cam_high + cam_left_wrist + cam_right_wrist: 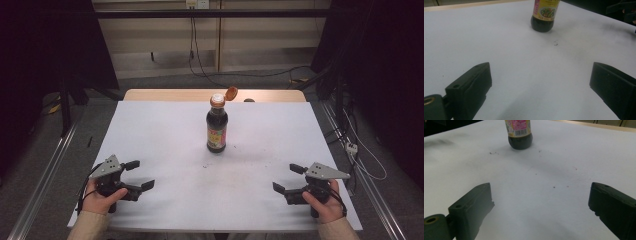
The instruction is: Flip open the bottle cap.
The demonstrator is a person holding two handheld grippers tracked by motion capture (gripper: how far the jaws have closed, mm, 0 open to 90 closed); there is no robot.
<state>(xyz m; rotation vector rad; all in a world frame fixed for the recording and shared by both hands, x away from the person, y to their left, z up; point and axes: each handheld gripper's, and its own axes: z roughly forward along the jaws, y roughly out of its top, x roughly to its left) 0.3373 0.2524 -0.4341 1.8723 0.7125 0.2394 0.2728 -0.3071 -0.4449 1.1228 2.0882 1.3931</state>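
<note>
At the near edge of the white table cover (165, 130), your two hands rest low, one at each corner, each holding its tool clear of everything. Your left gripper (138, 175) has its jaws spread wide with nothing between them; in the left gripper view you see bare white surface between the two black jaws. Your right gripper (287, 179) is just as wide apart and just as empty.

Farther out, a few dark specks (206, 164) lie on the cover between you and the bottle.

Beyond them, near the middle of the table and toward its far half, stands the dark sauce bottle (217, 126). It is upright, so its long axis runs straight up, and it is well apart from both tools. Its orange flip cap (230, 93) is hinged open and leans back to the right, leaving the spout uncovered.

The bottle lies ahead and inward from each hand: forward and to the right of your left gripper, forward and to the left of your right one. It sits close to the midline, so neither hand looks clearly nearer. With the lid hanging on the right, your right gripper probably has the more direct line to it, while your left could steady the body.
</note>
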